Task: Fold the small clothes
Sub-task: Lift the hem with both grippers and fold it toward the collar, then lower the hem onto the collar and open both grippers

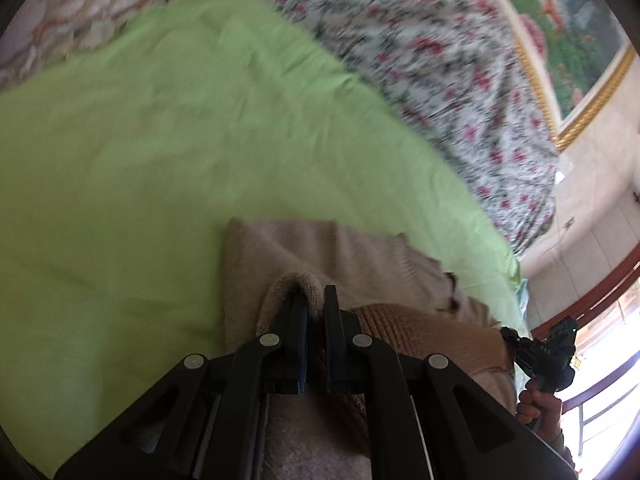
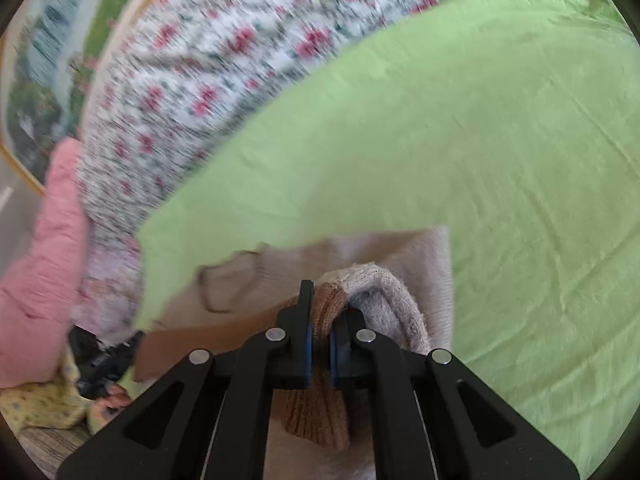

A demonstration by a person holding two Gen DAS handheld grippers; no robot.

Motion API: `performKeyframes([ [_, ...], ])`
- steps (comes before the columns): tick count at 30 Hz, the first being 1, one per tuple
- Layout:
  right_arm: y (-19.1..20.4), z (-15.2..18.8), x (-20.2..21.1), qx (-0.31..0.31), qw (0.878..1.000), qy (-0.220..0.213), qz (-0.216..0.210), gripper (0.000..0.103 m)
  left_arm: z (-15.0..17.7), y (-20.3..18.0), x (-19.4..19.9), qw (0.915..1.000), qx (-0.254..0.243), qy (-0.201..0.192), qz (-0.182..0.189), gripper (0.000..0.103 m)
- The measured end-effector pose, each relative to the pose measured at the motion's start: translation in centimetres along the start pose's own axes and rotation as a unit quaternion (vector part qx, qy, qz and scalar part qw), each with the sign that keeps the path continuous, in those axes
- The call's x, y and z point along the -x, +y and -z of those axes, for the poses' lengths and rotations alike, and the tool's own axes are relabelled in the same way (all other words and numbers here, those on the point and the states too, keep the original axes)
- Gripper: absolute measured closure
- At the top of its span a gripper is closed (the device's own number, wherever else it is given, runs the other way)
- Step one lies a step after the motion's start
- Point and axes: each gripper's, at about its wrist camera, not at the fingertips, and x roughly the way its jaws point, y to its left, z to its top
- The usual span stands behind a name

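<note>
A small beige knit sweater (image 1: 304, 248) with a brown ribbed hem lies over the green sheet (image 1: 160, 140). My left gripper (image 1: 316, 300) is shut on a fold of its knit edge, which humps up between the black fingers. In the right wrist view the same sweater (image 2: 400, 252) spreads ahead, and my right gripper (image 2: 322, 308) is shut on its brown ribbed hem (image 2: 320, 412), with a grey-beige fold draped over the right finger. The right gripper (image 1: 548, 356), held in a person's hand, shows at the left view's right edge. Both views are blurred by motion.
A floral quilt (image 1: 440, 80) lies beyond the green sheet (image 2: 480, 140). A pink garment (image 2: 44, 264) and a yellow patterned cloth (image 2: 40, 408) sit at the left of the right wrist view. A gold-framed picture (image 1: 560, 20) hangs on the wall, beside a window with a wooden frame (image 1: 592, 292).
</note>
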Motion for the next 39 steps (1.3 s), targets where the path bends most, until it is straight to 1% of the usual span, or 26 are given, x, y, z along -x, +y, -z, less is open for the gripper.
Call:
performKeyframes([
  [1, -0.2, 0.1, -0.3, -0.001, 1.000, 0.004, 0.004, 0.095, 0.0, 0.1, -0.3, 1.0000, -0.001, 0.005, -0.003, 0.097],
  [2, -0.5, 0.2, -0.5, -0.008, 1.000, 0.005, 0.001, 0.094, 0.0, 0.0, -0.4, 0.9999, -0.006, 0.010, -0.007, 0.097],
  [3, -0.9, 0.2, -0.6, -0.019, 1.000, 0.006, -0.005, 0.094, 0.0, -0.1, -0.3, 0.9998, -0.012, 0.010, -0.011, 0.093],
  [4, -1.2, 0.1, -0.5, -0.029, 0.999, 0.008, -0.012, 0.093, 0.1, -0.5, -0.1, 0.9994, -0.024, 0.017, -0.019, 0.093],
  [6, -1.5, 0.1, 0.7, -0.049, 0.998, 0.005, -0.027, 0.088, 0.6, -1.2, 0.9, 0.9984, -0.044, 0.024, -0.027, 0.092],
  [8, -1.4, 0.4, 2.8, -0.048, 0.998, -0.015, -0.031, 0.074, 1.9, -2.2, 2.8, 0.9969, -0.068, 0.031, -0.026, 0.090],
  [9, -1.1, 0.7, 4.3, -0.040, 0.998, -0.030, -0.028, 0.059, 3.1, -3.0, 4.0, 0.9956, -0.086, 0.035, -0.017, 0.089],
  [10, -0.7, 1.1, 5.4, -0.032, 0.998, -0.044, -0.028, 0.049, 4.1, -3.8, 4.9, 0.9940, -0.102, 0.038, -0.010, 0.088],
  [11, -0.2, 1.7, 6.6, -0.020, 0.998, -0.059, -0.033, 0.048, 4.8, -4.5, 5.5, 0.9926, -0.114, 0.043, -0.005, 0.088],
  [12, 0.6, 2.4, 7.5, -0.007, 0.997, -0.061, -0.039, 0.048, 6.0, -5.4, 5.9, 0.9904, -0.128, 0.053, 0.006, 0.086],
  [13, 1.5, 3.3, 7.9, 0.009, 0.997, -0.051, -0.050, 0.048, 7.6, -6.7, 5.9, 0.9864, -0.144, 0.074, 0.026, 0.085],
  [14, 2.1, 3.9, 8.0, 0.020, 0.997, -0.042, -0.061, 0.048, 8.4, -7.5, 5.7, 0.9832, -0.155, 0.088, 0.040, 0.085],
  [15, 3.2, 4.8, 7.8, 0.038, 0.996, -0.026, -0.078, 0.048, 9.8, -8.9, 5.1, 0.9775, -0.173, 0.108, 0.056, 0.085],
  [18, 6.6, 7.4, 6.0, 0.103, 0.989, 0.032, -0.105, 0.048, 11.6, -11.5, 3.0, 0.9669, -0.209, 0.137, 0.049, 0.083],
  [20, 8.6, 8.7, 3.9, 0.146, 0.979, 0.081, -0.116, 0.048, 11.8, -12.5, 0.8, 0.9619, -0.223, 0.155, 0.030, 0.083],
  [21, 9.4, 9.2, 2.6, 0.164, 0.974, 0.106, -0.113, 0.048, 11.5, -12.7, -0.1, 0.9607, -0.222, 0.164, 0.028, 0.083],
  [23, 10.8, 9.3, 0.2, 0.198, 0.962, 0.152, -0.112, 0.048, 10.3, -12.7, -1.3, 0.9610, -0.213, 0.174, 0.034, 0.083],
  [24, 11.0, 9.3, -0.3, 0.210, 0.960, 0.156, -0.102, 0.048, 9.4, -12.7, -1.8, 0.9622, -0.208, 0.173, 0.035, 0.083],
  [26, 11.0, 8.2, -1.8, 0.228, 0.960, 0.152, -0.051, 0.048, 7.2, -12.2, -2.6, 0.9669, -0.192, 0.166, 0.031, 0.083],
  [28, 10.0, 6.3, -3.1, 0.210, 0.967, 0.141, -0.015, 0.048, 5.3, -11.6, -3.5, 0.9719, -0.182, 0.149, 0.012, 0.083],
  [30, 8.2, 4.0, -3.9, 0.166, 0.980, 0.112, 0.017, 0.049, 2.9, -10.4, -4.4, 0.9787, -0.163, 0.121, -0.030, 0.083],
  [31, 7.5, 3.1, -3.9, 0.145, 0.985, 0.093, 0.028, 0.050, 1.7, -9.5, -4.9, 0.9825, -0.143, 0.111, -0.044, 0.083],
  [33, 5.6, 1.1, -2.9, 0.091, 0.994, 0.025, 0.046, 0.050, -0.2, -7.7, -5.4, 0.9906, -0.095, 0.091, -0.038, 0.083],
  [35, 4.4, 0.3, -1.9, 0.046, 0.998, -0.021, 0.043, 0.049, -1.3, -6.6, -5.1, 0.9949, -0.061, 0.069, -0.041, 0.083],
  [37, 3.4, 0.3, -0.9, 0.020, 0.997, -0.045, 0.051, 0.048, -1.7, -5.8, -4.6, 0.9971, -0.039, 0.051, -0.042, 0.083],
  [39, 2.7, 0.7, 0.2, 0.007, 0.998, -0.051, 0.044, 0.048, -1.5, -5.1, -3.7, 0.9978, -0.034, 0.038, -0.043, 0.083],
])
